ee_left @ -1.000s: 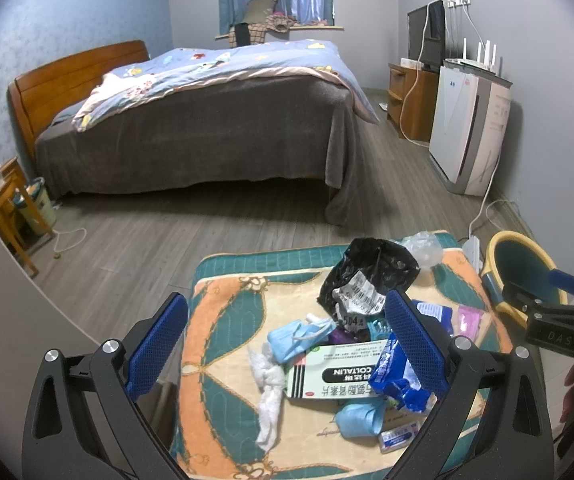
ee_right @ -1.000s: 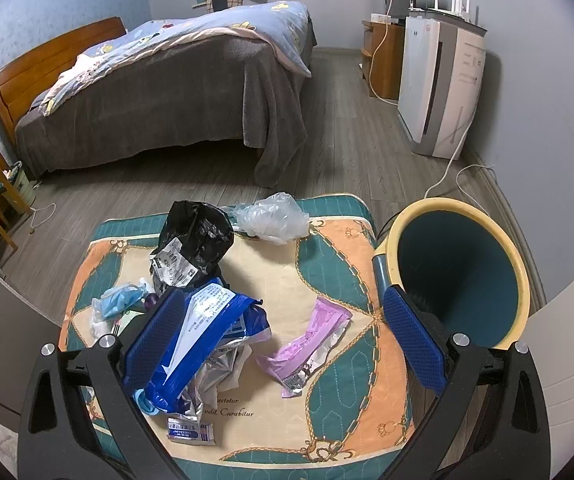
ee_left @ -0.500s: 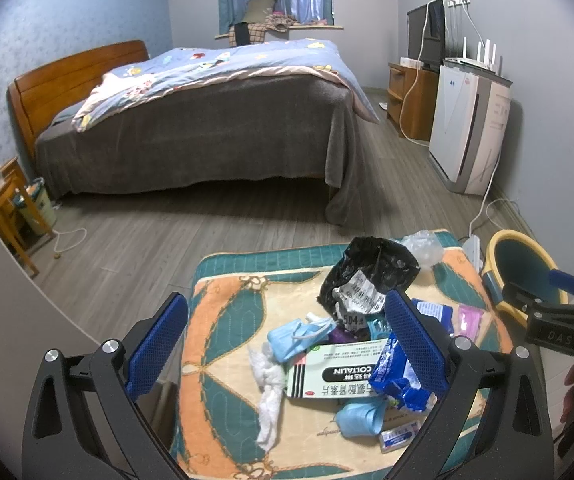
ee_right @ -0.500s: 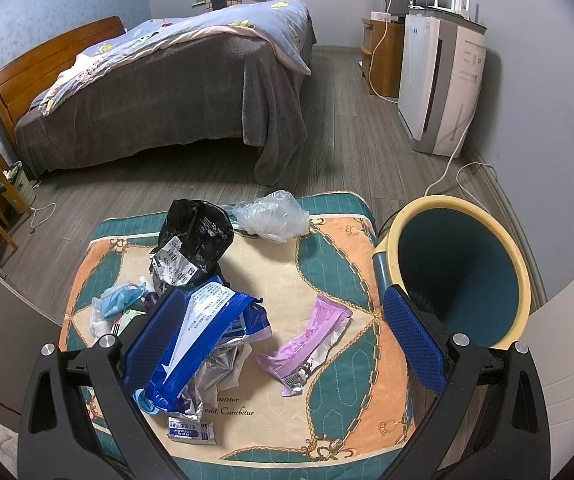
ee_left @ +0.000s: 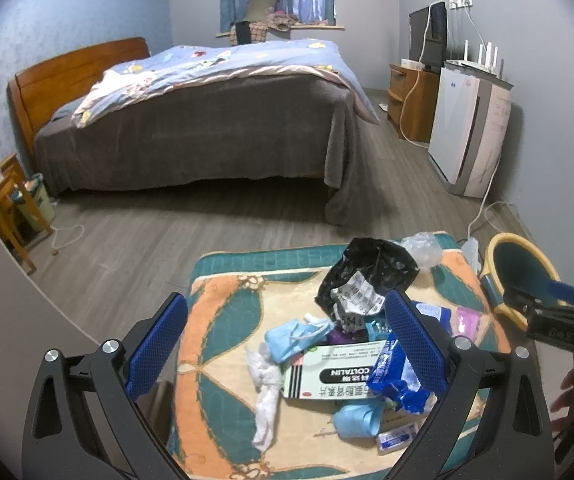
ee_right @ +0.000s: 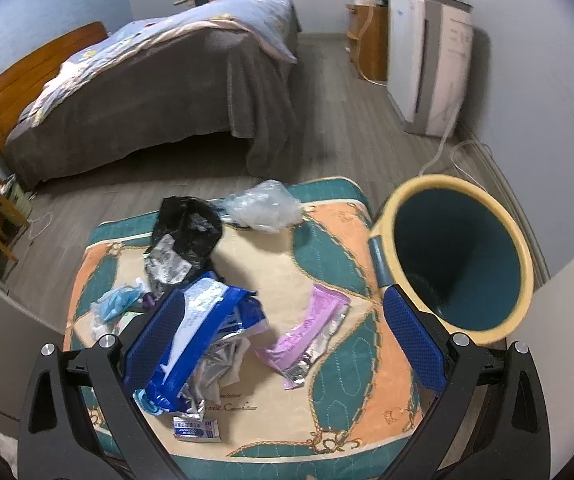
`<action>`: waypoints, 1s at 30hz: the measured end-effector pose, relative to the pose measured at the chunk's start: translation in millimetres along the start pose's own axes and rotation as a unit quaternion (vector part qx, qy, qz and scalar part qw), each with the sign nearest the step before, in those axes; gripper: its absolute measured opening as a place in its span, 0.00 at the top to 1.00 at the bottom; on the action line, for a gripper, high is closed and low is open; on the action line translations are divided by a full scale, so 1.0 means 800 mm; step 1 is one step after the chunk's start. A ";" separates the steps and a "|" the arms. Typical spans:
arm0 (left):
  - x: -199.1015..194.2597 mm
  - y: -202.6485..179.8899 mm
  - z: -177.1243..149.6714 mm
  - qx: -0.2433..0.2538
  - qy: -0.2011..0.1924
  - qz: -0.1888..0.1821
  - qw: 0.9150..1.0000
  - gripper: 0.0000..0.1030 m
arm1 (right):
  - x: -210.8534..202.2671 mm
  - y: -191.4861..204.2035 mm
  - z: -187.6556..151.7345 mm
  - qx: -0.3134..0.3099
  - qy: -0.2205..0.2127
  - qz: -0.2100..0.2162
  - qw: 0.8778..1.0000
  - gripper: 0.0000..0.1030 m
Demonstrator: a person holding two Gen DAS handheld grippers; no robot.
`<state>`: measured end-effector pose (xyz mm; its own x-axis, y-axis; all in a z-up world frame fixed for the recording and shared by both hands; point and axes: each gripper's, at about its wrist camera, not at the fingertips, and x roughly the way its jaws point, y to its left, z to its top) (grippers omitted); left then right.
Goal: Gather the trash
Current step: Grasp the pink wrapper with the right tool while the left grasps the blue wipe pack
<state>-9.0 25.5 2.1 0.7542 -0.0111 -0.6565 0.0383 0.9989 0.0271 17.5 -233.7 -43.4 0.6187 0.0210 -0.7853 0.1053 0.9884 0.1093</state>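
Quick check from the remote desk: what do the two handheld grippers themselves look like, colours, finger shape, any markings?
Both match: the left gripper and right gripper have black angular frames with cut-out slots, silver round screws, and long blue textured pads on two fingers. In the left view the right one's black body bears faint, unreadable lettering. No cables or sleeves visible.

The left gripper (ee_left: 287, 346) is being held wide open above a patterned mat (ee_left: 223, 312), with nothing between its blue pads (ee_left: 157, 344). Trash is lying piled on the mat: a black plastic bag (ee_left: 371, 264) at the far side, a blue face mask (ee_left: 295, 336), a white medicine box (ee_left: 331, 374) and a crumpled tissue (ee_left: 265, 392). A yellow-rimmed bin (ee_left: 491, 256) is standing at the right, with the right gripper (ee_left: 559, 316) partly seen before it.
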 end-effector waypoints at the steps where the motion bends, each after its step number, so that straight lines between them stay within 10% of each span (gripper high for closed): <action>1: 0.004 0.001 -0.001 0.002 0.007 -0.001 1.000 0.05 | 0.002 -0.004 0.000 0.007 0.001 -0.009 1.000 0.05; 20: 0.112 -0.127 -0.065 0.130 0.097 -0.096 0.982 0.05 | 0.098 -0.059 0.000 0.068 0.099 -0.024 0.992 0.07; 30: 0.154 -0.161 -0.090 0.173 0.150 -0.125 0.965 0.28 | 0.169 -0.049 -0.028 0.064 0.186 0.003 0.981 0.51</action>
<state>32.1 -101.3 -136.8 0.4717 -0.1848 -0.8622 0.4508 0.8909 0.0557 79.4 -266.2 -167.3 0.2958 0.1025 -0.9497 0.2142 0.9618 0.1705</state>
